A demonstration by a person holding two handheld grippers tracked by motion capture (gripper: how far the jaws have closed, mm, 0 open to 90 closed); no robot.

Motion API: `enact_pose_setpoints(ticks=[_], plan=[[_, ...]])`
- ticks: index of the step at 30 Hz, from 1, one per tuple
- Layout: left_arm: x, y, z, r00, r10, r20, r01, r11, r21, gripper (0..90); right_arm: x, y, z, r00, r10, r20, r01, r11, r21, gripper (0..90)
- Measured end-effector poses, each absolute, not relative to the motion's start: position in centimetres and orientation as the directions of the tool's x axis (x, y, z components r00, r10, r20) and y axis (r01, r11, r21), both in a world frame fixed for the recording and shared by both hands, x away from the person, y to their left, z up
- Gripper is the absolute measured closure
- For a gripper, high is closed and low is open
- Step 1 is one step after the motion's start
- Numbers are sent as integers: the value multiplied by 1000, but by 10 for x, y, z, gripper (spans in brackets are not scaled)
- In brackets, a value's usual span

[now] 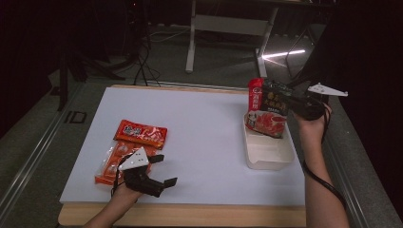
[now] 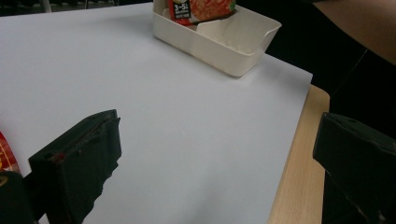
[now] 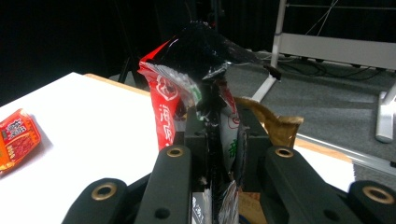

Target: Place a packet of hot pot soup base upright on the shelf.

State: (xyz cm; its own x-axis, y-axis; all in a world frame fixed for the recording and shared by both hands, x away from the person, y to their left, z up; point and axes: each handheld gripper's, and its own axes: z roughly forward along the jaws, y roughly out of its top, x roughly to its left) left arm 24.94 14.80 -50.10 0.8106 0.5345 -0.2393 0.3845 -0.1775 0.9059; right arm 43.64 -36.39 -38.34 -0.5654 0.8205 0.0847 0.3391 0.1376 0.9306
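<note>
My right gripper (image 1: pixel 291 102) is shut on the upper edge of a black and red food packet (image 1: pixel 267 108), which hangs upright with its lower end inside the far part of a white plastic box (image 1: pixel 268 160). In the right gripper view the crumpled packet top (image 3: pixel 187 60) rises from between the closed jaws of my right gripper (image 3: pixel 217 135). My left gripper (image 1: pixel 167 169) stands open near the table's front left with nothing between its fingers. In the left gripper view that left gripper (image 2: pixel 222 135) faces the box (image 2: pixel 219 51) and the packet's lower end (image 2: pixel 203 9).
Two orange-red packets lie at the left, one (image 1: pixel 141 133) farther back and one (image 1: pixel 114 161) right beside my left hand. A white sheet (image 1: pixel 199 128) covers the wooden table. Table legs and cables stand on the floor beyond the far edge.
</note>
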Motion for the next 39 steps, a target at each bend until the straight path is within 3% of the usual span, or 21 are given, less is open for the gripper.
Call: enact_pose_setpoints(ticks=[30,33,39], plan=[[250,151,-502,805,541,-241,383,-165,909,16,421,-376,-431,-579,798,169,361,65,930,756],[250,151,-503,808,540,-237,380,-169,909,17,419,-377,-431,-576,802,156,357,76,931,705],[250,151,-501,817,537,-212,358,-182,916,17,410,-376,-416,-555,819,148,368,82,926,469]])
